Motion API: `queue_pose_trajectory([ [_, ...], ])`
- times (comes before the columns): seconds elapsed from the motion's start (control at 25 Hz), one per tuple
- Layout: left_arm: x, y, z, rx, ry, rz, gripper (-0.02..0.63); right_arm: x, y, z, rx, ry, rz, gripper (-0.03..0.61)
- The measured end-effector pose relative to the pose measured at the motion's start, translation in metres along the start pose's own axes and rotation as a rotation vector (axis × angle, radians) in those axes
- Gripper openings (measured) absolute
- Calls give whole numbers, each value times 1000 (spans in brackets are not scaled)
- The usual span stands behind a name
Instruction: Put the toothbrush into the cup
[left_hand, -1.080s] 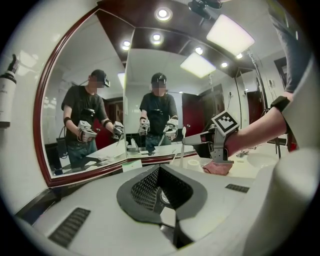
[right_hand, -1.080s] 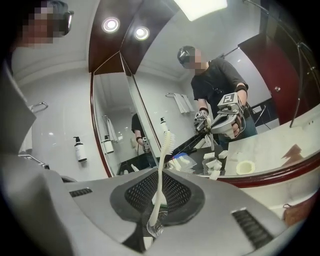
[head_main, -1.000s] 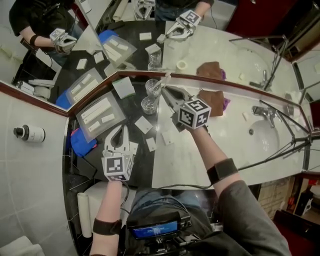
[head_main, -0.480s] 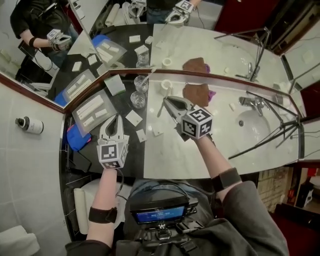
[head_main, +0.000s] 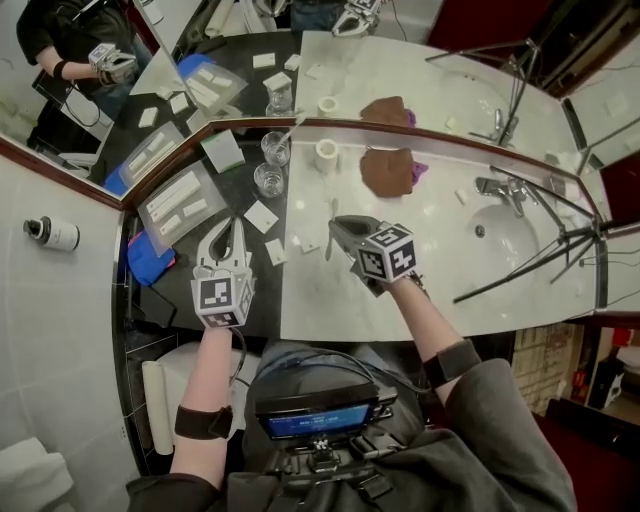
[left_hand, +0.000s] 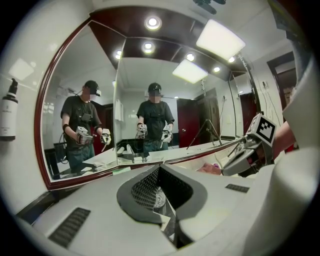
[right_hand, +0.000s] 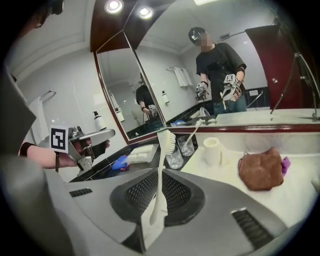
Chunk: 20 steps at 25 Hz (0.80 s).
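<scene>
A bathroom table seen from above, part white marble (head_main: 440, 280) and part dark stone, with a mirror along its back edge. The right gripper (head_main: 342, 230) is over the white part, and its fingers pinch the lower handle of a white toothbrush (right_hand: 159, 185). The bristles stick out past the fingertips. The left gripper (head_main: 232, 232) is over the dark part with its fingers pressed together and nothing held.

Two glass cups stand by the mirror. The nearer cup (head_main: 268, 180) looks empty. The farther cup (head_main: 276, 148) already has a toothbrush leaning in it. The held toothbrush is well apart from both cups.

Several things could go wrong from here:

- **Slipping:** The handle is thin and gripped only near its end, so it may swivel or slide between the fingers if it is knocked against a rim.
- **Tipping:** The cups are light and neither is steadied, so a sideways push from the bristles or the fingers could topple one or slide it into the other.
- **Clashing:** If the farther cup is chosen, the brush already in it could be struck.
- **Misjudged depth:** The reflections just behind the cups could cause their distance to be misread.
- **Early release:** If the toothbrush is let go before it is inside a cup, it would be dropped on the table.
</scene>
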<state>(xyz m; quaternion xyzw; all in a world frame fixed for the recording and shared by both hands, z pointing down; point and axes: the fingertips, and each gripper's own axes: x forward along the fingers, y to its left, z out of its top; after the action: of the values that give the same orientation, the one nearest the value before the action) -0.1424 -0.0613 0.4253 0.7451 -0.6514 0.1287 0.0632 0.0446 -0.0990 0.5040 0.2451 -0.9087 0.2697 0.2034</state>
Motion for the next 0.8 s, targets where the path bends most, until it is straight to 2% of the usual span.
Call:
queue_pose_trajectory([
  [0.2,-4,1,-13,-13,24,6,3,6,-11,-60,60,163,-22,44],
  [0.4,-4,1,-23,-21,39,2,3,14,-33,-97,89,292,-60,44],
  [0.8,-5,12,-42,-37,78,12,3,53,-55,-122,67,419,-101,44],
])
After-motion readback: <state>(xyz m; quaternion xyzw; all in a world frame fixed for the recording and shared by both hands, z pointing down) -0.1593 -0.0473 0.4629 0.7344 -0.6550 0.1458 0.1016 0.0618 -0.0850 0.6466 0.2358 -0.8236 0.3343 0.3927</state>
